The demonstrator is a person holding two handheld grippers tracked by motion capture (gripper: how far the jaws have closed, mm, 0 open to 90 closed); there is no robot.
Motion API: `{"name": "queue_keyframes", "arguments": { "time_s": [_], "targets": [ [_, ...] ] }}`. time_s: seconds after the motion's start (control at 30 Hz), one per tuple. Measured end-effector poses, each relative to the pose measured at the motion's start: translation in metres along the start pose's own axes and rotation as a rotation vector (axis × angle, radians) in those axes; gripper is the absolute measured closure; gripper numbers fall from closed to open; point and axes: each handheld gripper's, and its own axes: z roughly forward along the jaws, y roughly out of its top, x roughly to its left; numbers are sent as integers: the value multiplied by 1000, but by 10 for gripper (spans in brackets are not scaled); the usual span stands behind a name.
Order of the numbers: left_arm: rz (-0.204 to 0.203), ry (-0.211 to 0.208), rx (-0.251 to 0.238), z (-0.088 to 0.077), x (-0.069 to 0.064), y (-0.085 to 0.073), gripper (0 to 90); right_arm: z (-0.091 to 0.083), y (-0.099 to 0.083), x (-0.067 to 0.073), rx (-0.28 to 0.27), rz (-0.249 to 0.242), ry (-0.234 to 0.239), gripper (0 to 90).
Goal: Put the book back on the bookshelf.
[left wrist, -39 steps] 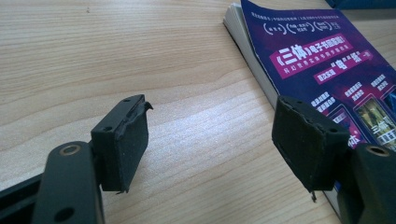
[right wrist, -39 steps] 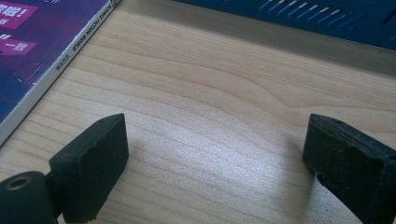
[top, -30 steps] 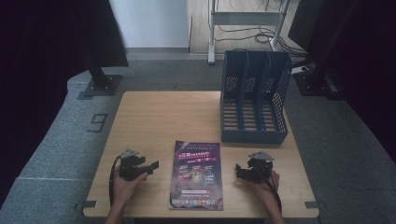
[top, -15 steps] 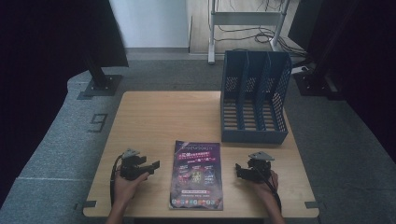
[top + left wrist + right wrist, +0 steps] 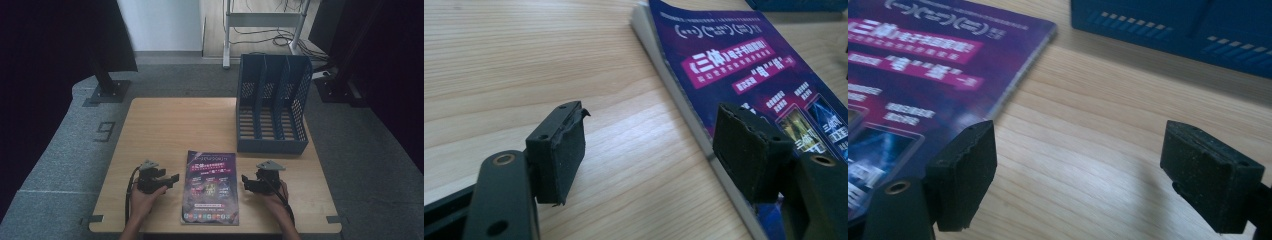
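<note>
Magazine flat on surface; my left claw and right claw flank it, both released, empty.

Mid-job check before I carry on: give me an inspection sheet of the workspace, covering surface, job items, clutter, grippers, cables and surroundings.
Surface: wooden table, bare around the items.
Job items: purple magazine lying flat, face up, at the near edge between the grippers; blue file rack upright at the far right, its three slots look empty.
Clutter: nothing seen.
Grippers: left gripper and right gripper both open, holding nothing, each beside a long edge of the magazine, jaws pointing toward it.
Cables: one trails from each gripper along the person's wrist; more lie on the floor behind the table.
Surroundings: grey carpet, a "9" marking at left, dark stands and a metal frame beyond.
</note>
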Motion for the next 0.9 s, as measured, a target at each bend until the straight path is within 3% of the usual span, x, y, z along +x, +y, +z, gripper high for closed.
{"name": "queue_keyframes", "arguments": {
  "time_s": [0.2,0.43,0.63,0.9],
  "targets": [
    [12,-26,-1,10,-13,0,289,6,2,12,4,-13,34,155],
    [26,-47,-3,15,-21,3,289,8,2,17,8,-25,41,156],
    [41,-50,15,27,-27,9,289,13,4,23,6,-30,62,162],
    [48,-54,13,27,-29,10,288,31,14,39,24,-51,95,161]
  ]
}}
